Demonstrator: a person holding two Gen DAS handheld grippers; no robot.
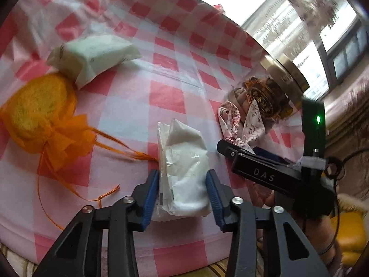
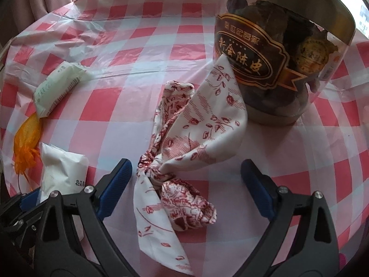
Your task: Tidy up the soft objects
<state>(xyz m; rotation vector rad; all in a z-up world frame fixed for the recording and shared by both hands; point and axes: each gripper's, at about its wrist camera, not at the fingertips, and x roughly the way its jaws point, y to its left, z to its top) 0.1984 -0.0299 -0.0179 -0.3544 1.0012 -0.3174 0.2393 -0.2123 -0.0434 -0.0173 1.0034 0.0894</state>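
My left gripper (image 1: 184,182) is shut on a white soft packet (image 1: 184,173), its blue pads pressing both sides. The packet also shows in the right wrist view (image 2: 63,169). My right gripper (image 2: 185,177) is open, its fingers either side of a knotted red-and-white patterned cloth (image 2: 184,152) lying on the checked tablecloth. The cloth also shows in the left wrist view (image 1: 239,122), with the right gripper (image 1: 260,166) beside it. An orange mesh pouch (image 1: 39,113) and a pale green tissue pack (image 1: 92,55) lie at the left.
A large clear jar with a gold lid (image 2: 281,53) full of dark dried pieces stands just behind the cloth, which leans on it. The red-and-white checked tablecloth (image 1: 166,73) covers a round table. A window (image 1: 322,34) lies beyond the table's far edge.
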